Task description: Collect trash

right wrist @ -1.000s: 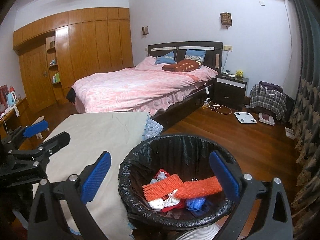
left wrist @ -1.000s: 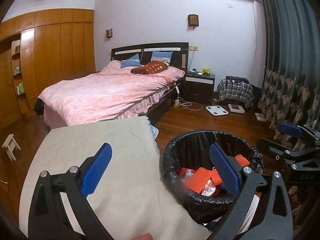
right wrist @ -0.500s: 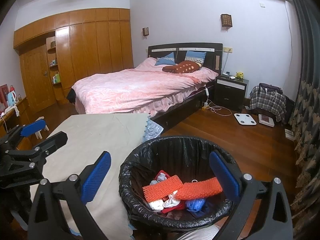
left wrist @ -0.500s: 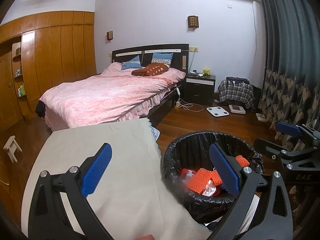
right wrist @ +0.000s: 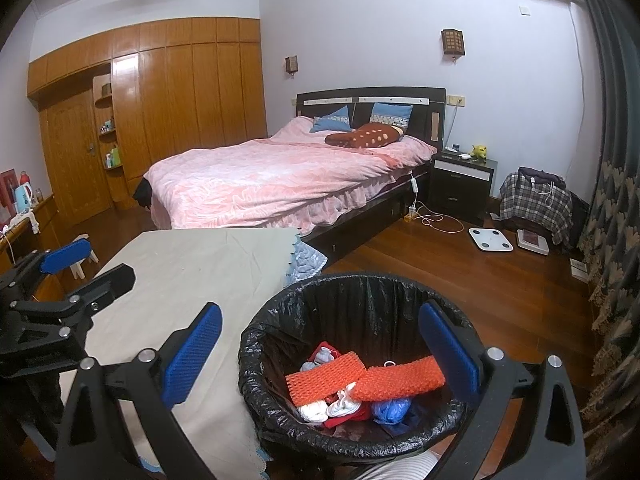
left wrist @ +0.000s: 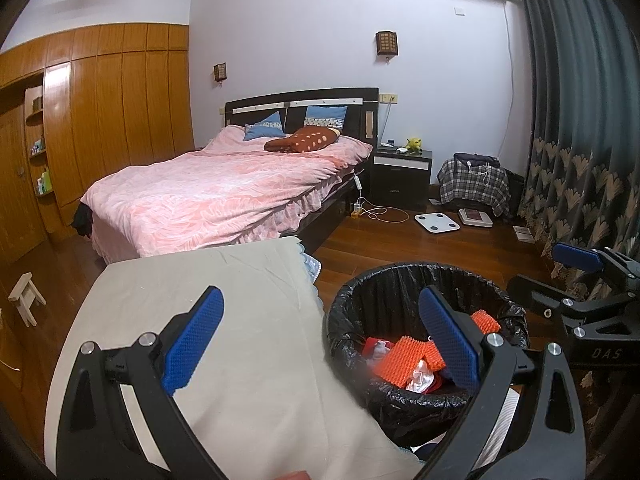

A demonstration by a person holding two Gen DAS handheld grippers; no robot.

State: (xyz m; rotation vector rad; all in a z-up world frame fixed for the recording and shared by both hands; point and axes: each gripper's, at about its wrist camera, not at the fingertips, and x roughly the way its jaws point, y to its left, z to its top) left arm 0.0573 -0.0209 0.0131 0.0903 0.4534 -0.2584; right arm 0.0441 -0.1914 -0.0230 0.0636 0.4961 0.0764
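Bin (right wrist: 256, 364): holds trash (right wrist: 364, 384). Left gripper (left wrist: 320, 340), right gripper (right wrist: 320, 344): jaws wide, empty. Advice: scan table (right wrist: 192, 264) beside bin first.

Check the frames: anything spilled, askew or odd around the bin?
Nothing stands out. Trash sits inside the lined bin, none visibly spilled beside it. The cloth-covered table lies flat. Left tool and right tool are open, holding nothing.

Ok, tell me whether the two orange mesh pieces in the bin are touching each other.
Touching. The right wrist view shows the left orange mesh piece and the right orange mesh piece meeting at their inner ends, no gap between, atop the trash in the bin.
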